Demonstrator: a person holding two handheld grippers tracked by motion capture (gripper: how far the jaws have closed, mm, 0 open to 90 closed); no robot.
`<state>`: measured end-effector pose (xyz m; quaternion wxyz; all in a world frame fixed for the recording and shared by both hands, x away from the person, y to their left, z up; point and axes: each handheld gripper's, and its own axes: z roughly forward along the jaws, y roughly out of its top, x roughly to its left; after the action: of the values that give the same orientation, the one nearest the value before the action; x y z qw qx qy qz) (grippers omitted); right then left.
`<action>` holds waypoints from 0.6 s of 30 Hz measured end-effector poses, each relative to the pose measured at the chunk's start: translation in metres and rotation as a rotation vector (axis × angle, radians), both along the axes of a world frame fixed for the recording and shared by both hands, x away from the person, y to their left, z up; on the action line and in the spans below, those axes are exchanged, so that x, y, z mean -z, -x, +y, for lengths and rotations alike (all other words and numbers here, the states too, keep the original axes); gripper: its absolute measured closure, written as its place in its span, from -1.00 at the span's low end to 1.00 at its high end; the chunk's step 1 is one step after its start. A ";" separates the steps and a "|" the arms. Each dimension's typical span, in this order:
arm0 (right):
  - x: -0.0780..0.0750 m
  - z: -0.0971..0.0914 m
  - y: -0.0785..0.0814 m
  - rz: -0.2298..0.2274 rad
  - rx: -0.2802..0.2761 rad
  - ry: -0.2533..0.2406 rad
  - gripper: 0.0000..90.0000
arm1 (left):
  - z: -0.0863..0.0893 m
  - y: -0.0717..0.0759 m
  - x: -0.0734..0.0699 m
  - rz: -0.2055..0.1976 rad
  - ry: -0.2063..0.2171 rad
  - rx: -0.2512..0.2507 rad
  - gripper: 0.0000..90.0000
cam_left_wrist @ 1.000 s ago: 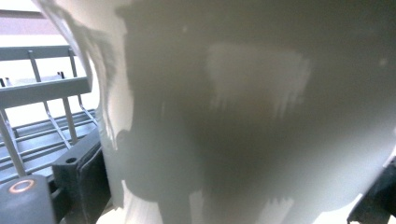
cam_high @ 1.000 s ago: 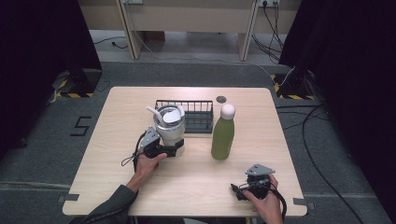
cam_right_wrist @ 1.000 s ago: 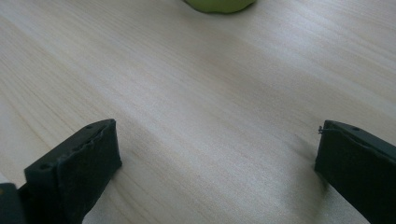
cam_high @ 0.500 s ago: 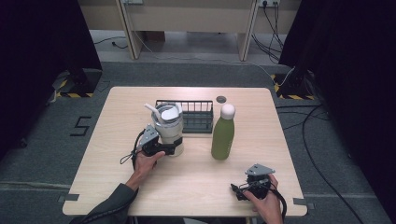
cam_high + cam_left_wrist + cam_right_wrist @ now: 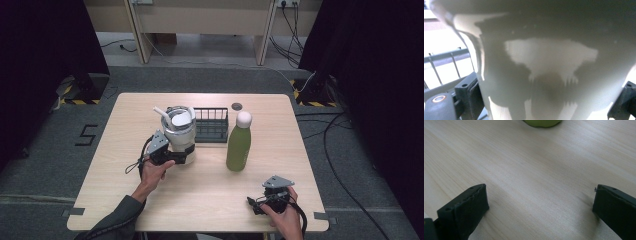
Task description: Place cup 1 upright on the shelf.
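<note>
Pale wooden tabletop point(image 5: 125, 150), dark floor around. Black wire rack point(image 5: 211, 125) behind centre; green bottle point(image 5: 238, 146) upright beside it. White tumbler point(image 5: 179, 134) stands left of rack, my left hand-held gripper point(image 5: 176, 156) clamped around its base. Right hand-held gripper point(image 5: 260, 202) rests near front edge, jaws apart.

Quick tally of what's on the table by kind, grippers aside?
White tumbler with straw, held in the left gripper: 1
Green bottle: 1
Black wire rack: 1
Small dark round disc: 1
Total: 4
</note>
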<state>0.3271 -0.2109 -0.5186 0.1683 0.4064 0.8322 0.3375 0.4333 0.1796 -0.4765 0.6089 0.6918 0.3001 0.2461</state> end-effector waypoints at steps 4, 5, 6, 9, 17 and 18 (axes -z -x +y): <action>0.000 0.000 0.000 0.000 0.000 0.000 -0.99 | 0.003 -0.001 -0.009 -0.009 0.004 -0.005 -0.78; 0.000 0.000 0.000 0.000 0.000 0.000 -1.00 | 0.004 -0.002 -0.011 -0.006 0.007 -0.008 -0.78; 0.000 0.000 0.000 0.000 0.000 0.000 -0.99 | 0.006 -0.003 -0.016 -0.014 0.002 -0.011 -0.78; 0.000 0.000 0.000 0.000 0.000 0.000 -0.99 | 0.007 -0.003 -0.021 -0.020 -0.010 -0.020 -0.78; 0.000 0.000 0.000 0.000 0.000 0.000 -1.00 | 0.008 -0.009 -0.040 -0.018 -0.001 -0.030 -0.78; 0.000 0.000 0.000 0.000 0.000 0.000 -1.00 | 0.008 -0.010 -0.043 -0.025 -0.006 -0.032 -0.78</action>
<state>0.3271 -0.2109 -0.5186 0.1682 0.4066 0.8322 0.3374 0.4437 0.1879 -0.4336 0.6065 0.6856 0.3028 0.2654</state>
